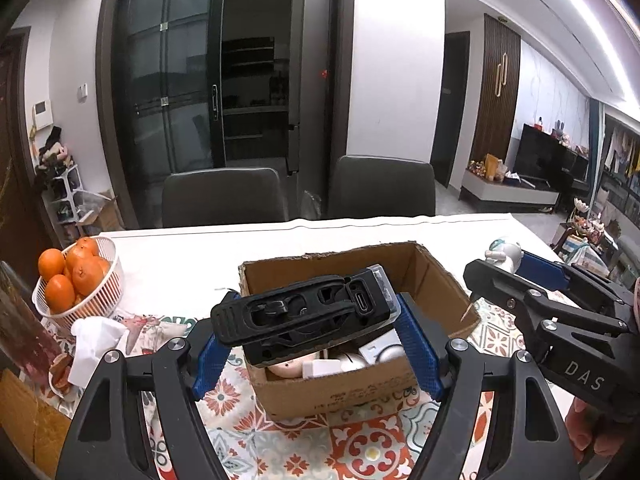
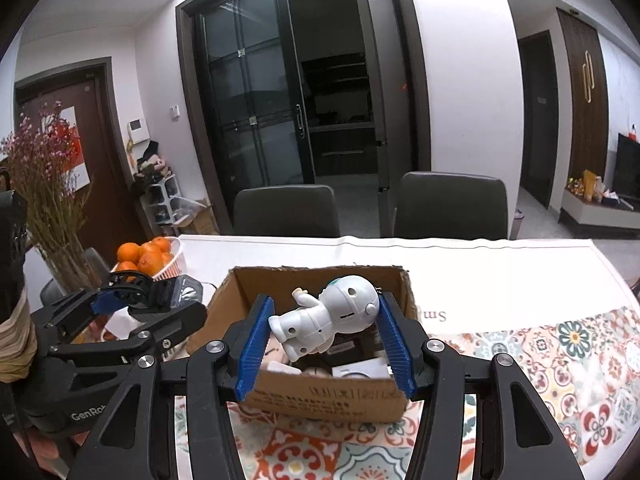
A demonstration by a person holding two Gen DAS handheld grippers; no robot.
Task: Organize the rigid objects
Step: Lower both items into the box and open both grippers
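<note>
I have something in each gripper, and both hang over the cardboard box [image 1: 340,392] that sits mid-frame on the patterned tablecloth [image 1: 360,448]. My left gripper [image 1: 316,332] is clamped on a black device [image 1: 304,316] with a charging port on its end; it lies crosswise between the blue pads, low in the centre of the left wrist view, partly above the box's near left corner. My right gripper [image 2: 324,328] is closed on a white toy robot [image 2: 326,320], held tilted with its round head toward the right pad, in the centre of the right wrist view and above the box opening.

The box already holds several pale items; I can make out a white square piece and rounded shapes but not what they are. So I judge the step in hand to be setting these two down inside without knocking the rest.

To do it well, I would lower one gripper at a time, since the two stand close over a small opening and could bump. The toy robot looks light and slippery, gripped at head and feet, so it should go down low before I let the pads part. The black device overhangs the near wall; I would shift it toward the upper middle of the frame first, or it may catch the torn rim.

The basket of oranges [image 1: 80,280] at left stays out of this.
</note>
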